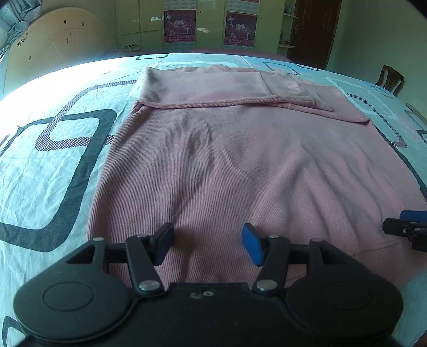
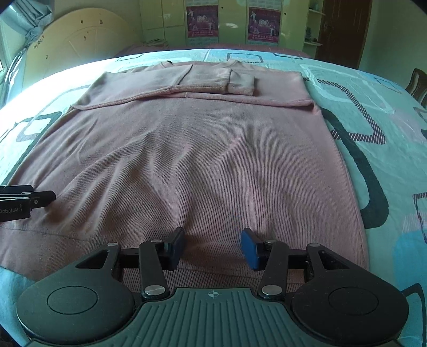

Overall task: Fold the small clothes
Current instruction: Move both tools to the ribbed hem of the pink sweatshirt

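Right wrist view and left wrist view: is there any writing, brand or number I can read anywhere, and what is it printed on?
"Robot.AI": white lettering on the left gripper, cut off at the right wrist view's left edge.
Posters on the far cabinets: text lines present, too blurred to read.
Pink garment and bedsheet: no text visible.
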`<state>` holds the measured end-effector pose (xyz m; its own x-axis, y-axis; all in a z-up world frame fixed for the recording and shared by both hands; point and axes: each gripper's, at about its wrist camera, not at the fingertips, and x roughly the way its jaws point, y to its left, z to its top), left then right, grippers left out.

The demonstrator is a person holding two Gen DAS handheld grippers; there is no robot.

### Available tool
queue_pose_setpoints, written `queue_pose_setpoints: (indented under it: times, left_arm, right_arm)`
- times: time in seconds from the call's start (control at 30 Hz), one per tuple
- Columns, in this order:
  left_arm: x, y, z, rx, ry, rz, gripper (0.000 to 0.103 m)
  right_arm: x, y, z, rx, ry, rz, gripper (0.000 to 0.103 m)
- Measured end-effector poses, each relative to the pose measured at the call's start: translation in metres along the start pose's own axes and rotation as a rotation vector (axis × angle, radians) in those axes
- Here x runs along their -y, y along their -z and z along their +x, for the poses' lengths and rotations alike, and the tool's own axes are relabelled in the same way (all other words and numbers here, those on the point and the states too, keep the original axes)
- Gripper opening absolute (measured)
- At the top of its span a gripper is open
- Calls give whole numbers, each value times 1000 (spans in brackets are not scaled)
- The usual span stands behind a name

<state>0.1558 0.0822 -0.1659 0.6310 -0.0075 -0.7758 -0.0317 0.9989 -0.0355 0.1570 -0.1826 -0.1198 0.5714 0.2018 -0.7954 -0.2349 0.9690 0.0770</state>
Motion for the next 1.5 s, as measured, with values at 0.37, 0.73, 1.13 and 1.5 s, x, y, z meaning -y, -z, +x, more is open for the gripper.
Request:
queue_pose_setpoints:
  times: [0.37,0.73,1.13,1.5]
  left_arm:
    - [1,9,-5,-8,47,9,61]
    - [-4,9,-13,-4,56,-12,62]
    - [-33,13,-35,30,-13,-58,65]
    - [-49,21,-36,8,-34,-68,70]
  right_arm:
    - [-15,6,-3,12,-18,17,47]
    - [-5,13,-10,0,13,25,47]
    - [3,10,-17,-6,29,27,47]
    - [25,15,-28,0,100,60,47]
